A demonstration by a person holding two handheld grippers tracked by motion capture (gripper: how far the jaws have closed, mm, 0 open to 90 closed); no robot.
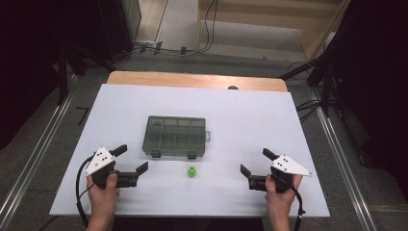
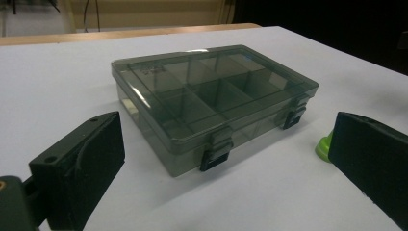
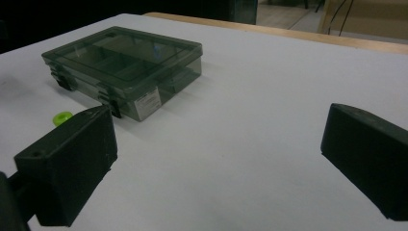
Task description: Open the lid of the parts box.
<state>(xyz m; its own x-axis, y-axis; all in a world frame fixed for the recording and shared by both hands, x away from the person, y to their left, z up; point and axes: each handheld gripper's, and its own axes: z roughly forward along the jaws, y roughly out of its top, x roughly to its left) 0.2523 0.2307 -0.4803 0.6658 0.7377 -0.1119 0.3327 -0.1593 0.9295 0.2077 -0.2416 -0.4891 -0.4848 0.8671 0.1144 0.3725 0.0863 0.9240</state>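
I had both grippers parked at the near edge of the white table (image 1: 250, 120), jaws spread wide on each and holding nothing. The small green piece (image 1: 192, 172) sat on the bare surface between them, just in front of the closed compartment box (image 1: 176, 135), near the box's right-hand latch (image 1: 191, 155) and apart from it.

From the left gripper (image 1: 131, 159), in the high view, the green piece lay at about 3 o'clock, close by. From the right gripper (image 1: 257, 161) it lay at about 9 o'clock, a little farther off. I judged the left hand the nearer one, though not by much.

In the left gripper view the green piece (image 2: 324, 146) peeked out beside the right jaw, low at roughly 4 o'clock from the box (image 2: 211, 103), so a short swing toward that side looked enough to bring it between the fingers. In the right gripper view it (image 3: 62, 117) sat just above the left jaw, at about 9 o'clock.

The piece looked round and squat, with no long axis I could make out. The box ran long across the table, latches facing me, lid shut.
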